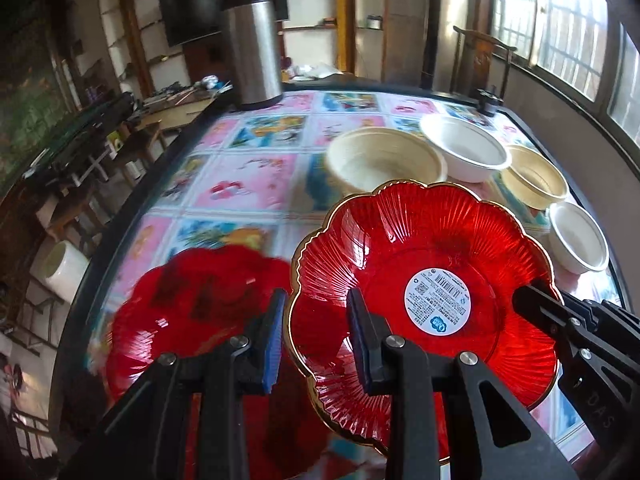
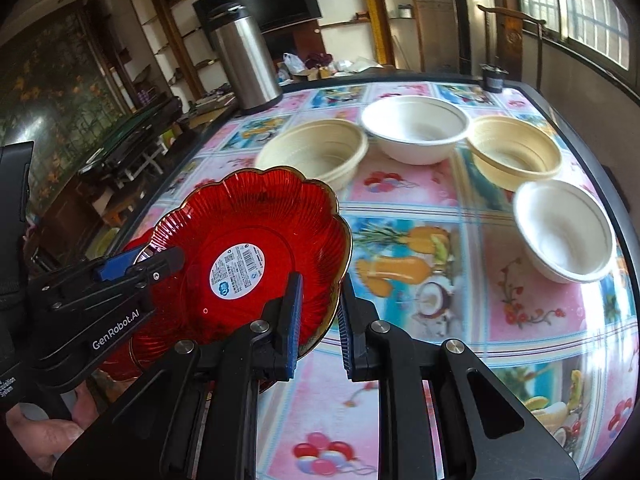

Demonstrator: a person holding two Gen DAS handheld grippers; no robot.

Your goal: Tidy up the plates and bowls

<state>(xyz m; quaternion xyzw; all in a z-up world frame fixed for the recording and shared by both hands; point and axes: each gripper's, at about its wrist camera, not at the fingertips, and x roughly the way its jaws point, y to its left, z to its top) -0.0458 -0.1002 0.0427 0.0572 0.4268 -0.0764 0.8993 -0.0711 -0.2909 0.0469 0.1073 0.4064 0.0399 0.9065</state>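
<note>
The left gripper pinched the scalloped rim of a red plate, holding it tilted above the tabletop. The right gripper had its jaws narrowly apart around the plate's opposite rim; contact could not be told. A second red plate lay blurred below. Beyond stood two cream bowls and two white bowls, near a steel flask.

A shiny red glass plate with a wavy gold rim is tilted up above the table, with a round white sticker. Another red plate lies below. Two cream bowls and two white bowls sit upright nearby.
</note>
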